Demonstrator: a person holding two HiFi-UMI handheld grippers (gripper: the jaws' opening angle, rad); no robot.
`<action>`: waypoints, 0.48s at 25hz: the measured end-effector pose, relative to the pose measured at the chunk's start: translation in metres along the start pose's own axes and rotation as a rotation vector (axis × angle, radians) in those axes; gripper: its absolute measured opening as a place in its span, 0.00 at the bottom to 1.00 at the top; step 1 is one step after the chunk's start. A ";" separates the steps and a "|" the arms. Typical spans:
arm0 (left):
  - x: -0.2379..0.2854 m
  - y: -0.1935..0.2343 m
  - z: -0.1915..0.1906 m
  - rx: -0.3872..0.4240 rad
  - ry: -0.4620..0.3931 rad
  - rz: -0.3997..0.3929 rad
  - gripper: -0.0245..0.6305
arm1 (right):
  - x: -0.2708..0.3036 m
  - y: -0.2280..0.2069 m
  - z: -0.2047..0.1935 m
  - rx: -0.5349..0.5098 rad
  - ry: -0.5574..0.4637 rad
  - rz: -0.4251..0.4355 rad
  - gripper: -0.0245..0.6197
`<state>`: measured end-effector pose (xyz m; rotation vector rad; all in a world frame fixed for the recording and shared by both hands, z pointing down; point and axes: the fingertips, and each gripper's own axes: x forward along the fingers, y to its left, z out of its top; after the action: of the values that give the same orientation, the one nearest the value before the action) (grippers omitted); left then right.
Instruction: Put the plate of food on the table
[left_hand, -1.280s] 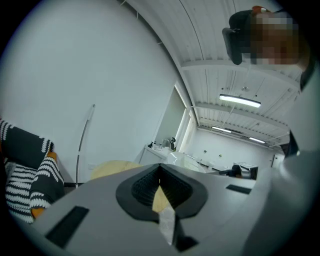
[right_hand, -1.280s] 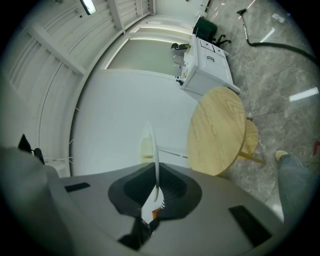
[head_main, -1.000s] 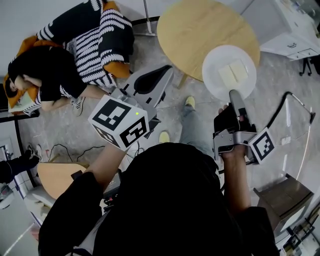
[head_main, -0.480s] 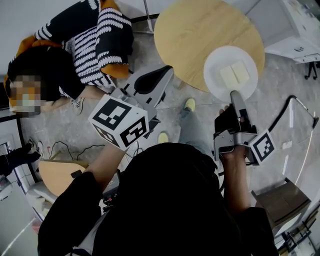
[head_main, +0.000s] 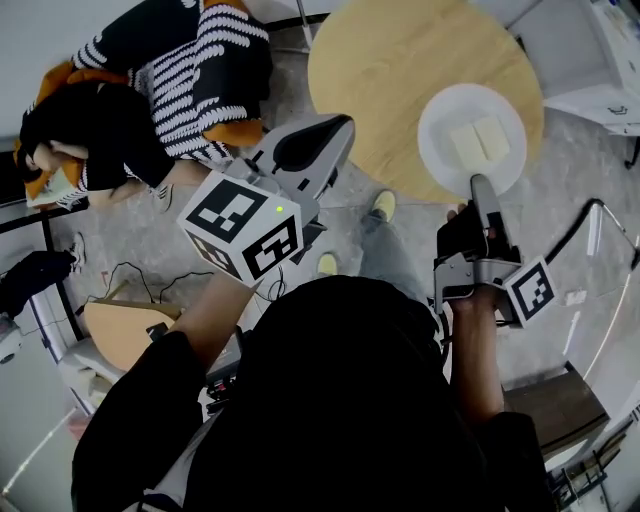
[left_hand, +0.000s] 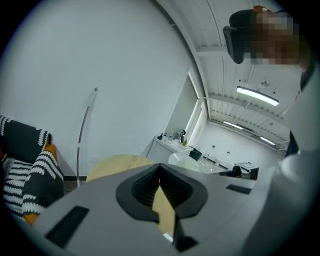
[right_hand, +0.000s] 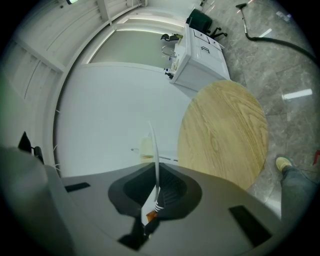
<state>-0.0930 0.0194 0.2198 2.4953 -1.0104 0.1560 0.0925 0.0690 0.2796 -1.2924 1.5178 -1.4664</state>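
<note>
Left gripper (head_main: 336, 130): closed on nothing, idle beside the round table (head_main: 390, 60).
Plate of food (head_main: 446, 112): above the table's near edge, barely shifted since a second ago.
Right gripper (head_main: 478, 184): clamped on the plate's rim; set-down likely still ahead.

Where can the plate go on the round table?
The wooden table is bare everywhere left of the plate, which the right gripper holds over its near right edge. It is crowded past that edge, by the white cabinet.
</note>
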 end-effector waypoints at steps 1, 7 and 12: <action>0.002 0.000 0.003 0.002 0.003 0.002 0.05 | 0.001 -0.001 0.000 0.002 0.006 -0.006 0.07; 0.067 0.011 0.030 0.006 0.034 0.014 0.05 | 0.048 -0.005 0.042 0.017 0.057 -0.037 0.07; 0.112 0.018 0.040 0.006 0.048 0.024 0.05 | 0.080 -0.011 0.063 0.038 0.095 -0.030 0.07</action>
<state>-0.0268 -0.0805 0.2200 2.4731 -1.0223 0.2248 0.1298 -0.0254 0.2943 -1.2434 1.5301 -1.5883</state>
